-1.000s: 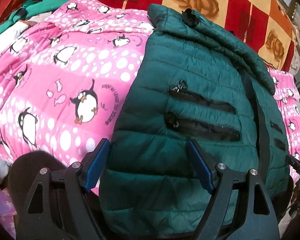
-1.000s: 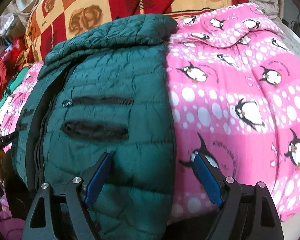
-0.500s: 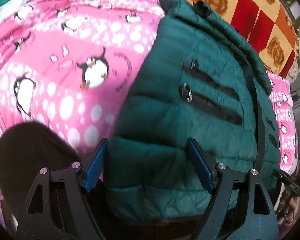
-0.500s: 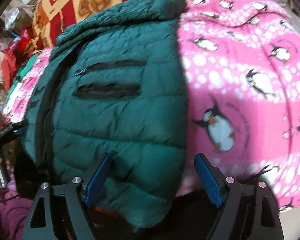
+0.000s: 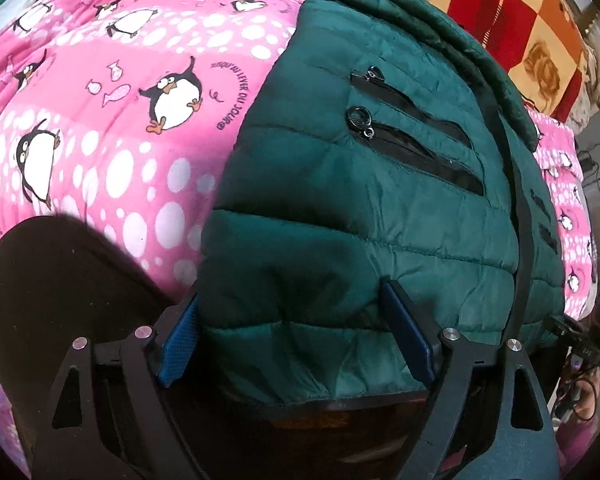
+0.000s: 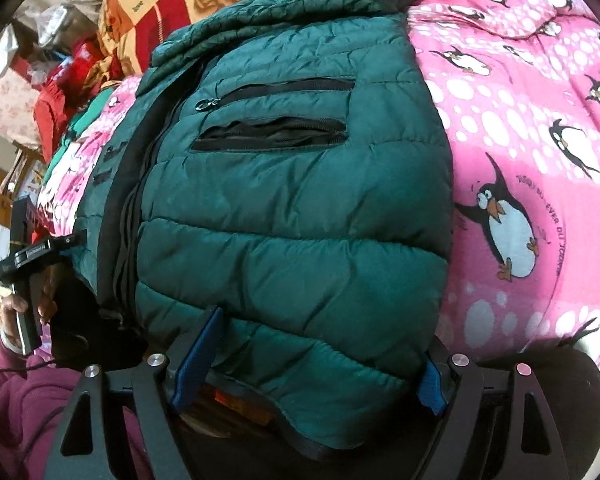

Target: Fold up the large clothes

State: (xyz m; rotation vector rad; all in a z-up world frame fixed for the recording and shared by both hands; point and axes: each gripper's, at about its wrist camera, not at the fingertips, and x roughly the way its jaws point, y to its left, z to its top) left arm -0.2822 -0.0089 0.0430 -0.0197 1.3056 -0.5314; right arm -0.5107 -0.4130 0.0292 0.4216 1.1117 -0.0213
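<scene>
A dark green puffer jacket lies front up on a pink penguin blanket, collar at the far end. My left gripper points down over the jacket's near hem at its left corner. Its jaws are opening, and the puffed hem bulges between the blue pads. My right gripper straddles the hem's right corner of the jacket. Its jaws are closing with the fabric between them, and the right pad is partly hidden behind the jacket's edge.
A red and orange rose-patterned blanket lies beyond the collar, with piled clothes to its left. A person's dark trouser leg and a maroon sleeve are at the near edge. The pink penguin blanket spreads out on both sides.
Both grippers have sunk toward the jacket's near hem and tipped further down. The hem now bulges between each pair of fingers. The right gripper's fingers stand closer together than before.
</scene>
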